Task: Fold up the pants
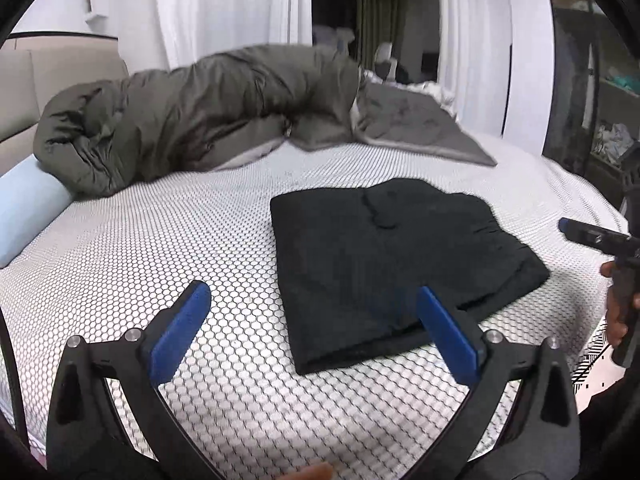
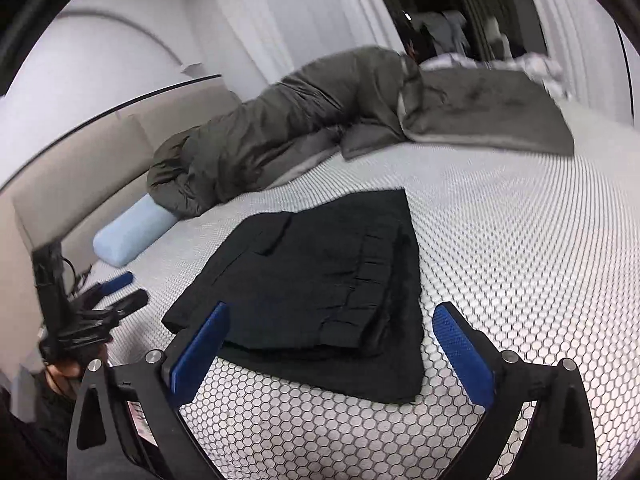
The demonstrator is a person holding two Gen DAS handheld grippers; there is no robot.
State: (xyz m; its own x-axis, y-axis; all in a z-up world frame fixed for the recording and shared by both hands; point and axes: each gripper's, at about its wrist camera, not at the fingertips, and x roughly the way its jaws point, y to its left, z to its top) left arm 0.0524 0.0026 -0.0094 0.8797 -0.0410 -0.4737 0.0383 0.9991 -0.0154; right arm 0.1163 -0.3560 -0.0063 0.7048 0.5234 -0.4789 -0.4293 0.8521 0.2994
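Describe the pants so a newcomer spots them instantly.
Start at the bed with its white honeycomb-pattern cover. The pants lie folded flat near its front edge, ahead of both open grippers. They are the only black item; the rumpled duvet behind is olive-grey.

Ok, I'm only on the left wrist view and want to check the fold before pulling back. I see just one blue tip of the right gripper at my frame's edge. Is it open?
Observer: Yes. The right gripper has its jaws spread wide with nothing between them, facing the pants.
Operator: Do the folded edges line up on that side?
Observer: Not quite. The top layers with the gathered waistband stop short, and a bottom layer sticks out past them toward that gripper.
Operator: And my gripper from there?
Observer: The left gripper is beside the pants, clear of them, over the mattress.
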